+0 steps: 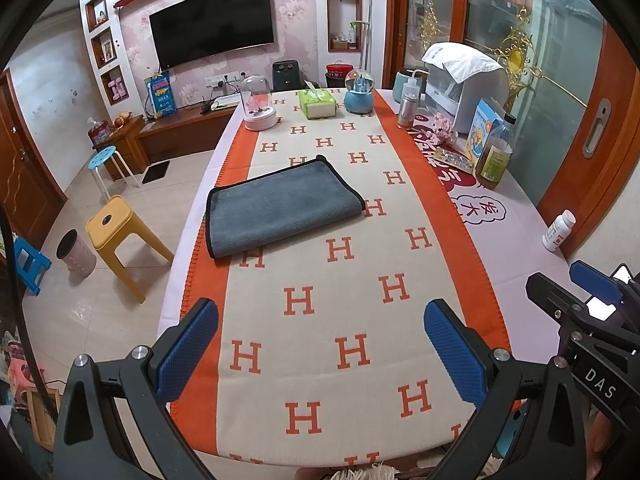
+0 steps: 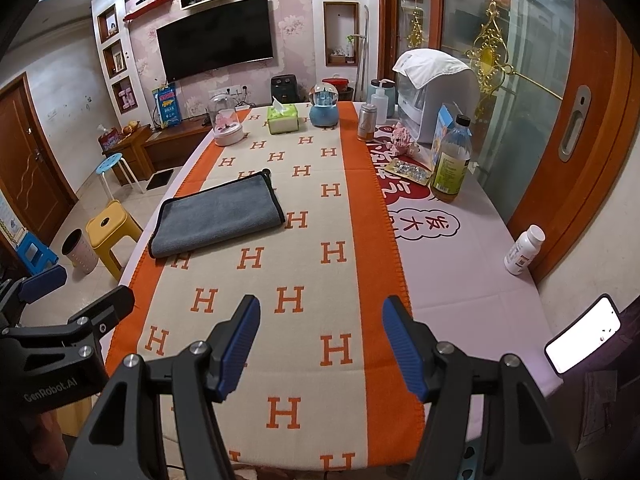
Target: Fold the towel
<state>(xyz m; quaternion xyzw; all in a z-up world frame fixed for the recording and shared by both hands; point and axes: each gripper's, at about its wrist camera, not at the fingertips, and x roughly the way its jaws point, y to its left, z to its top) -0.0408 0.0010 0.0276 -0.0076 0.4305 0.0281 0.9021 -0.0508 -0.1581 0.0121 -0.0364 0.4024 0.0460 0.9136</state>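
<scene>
Grey towel (image 1: 280, 208) lies folded flat on the H-pattern runner (image 1: 340, 320), left of the runner's centre, its left end reaching onto the orange border near the left table edge (image 1: 188, 240); black trim all round, one corner at the far right slightly lifted. Left gripper (image 1: 320, 344) hangs over the near end of the runner, fingers wide apart, nothing between the blue pads (image 1: 188, 348). Right gripper (image 2: 320, 344) same: fingers spread, empty, over the runner's near right part. Each gripper shows at the edge of the other's view, side by side, well short of the towel. Runner between grippers and towel carries nothing. Clutter sits elsewhere: far end has a glass dome ornament (image 1: 259, 100), green tissue box (image 1: 317, 103) and blue snow globe (image 1: 359, 92) in a row, well behind the towel. Right of the runner on the white cloth: metal can (image 2: 366, 122), squeeze bottle (image 2: 382, 100), white appliance with a cloth on top (image 2: 436, 88), blue carton (image 2: 444, 128), pink plush toy (image 2: 402, 138), blister pack (image 2: 410, 170), tall bottle of yellowish liquid (image 2: 452, 160), and a white pill bottle (image 2: 524, 250) close to the right edge by the sliding door (image 2: 560, 120). A lit phone (image 2: 582, 334) rests near the right corner. Off the left table edge on the floor: yellow stool (image 1: 120, 236), pink bin (image 1: 76, 254), blue-topped stool (image 1: 106, 160).
</scene>
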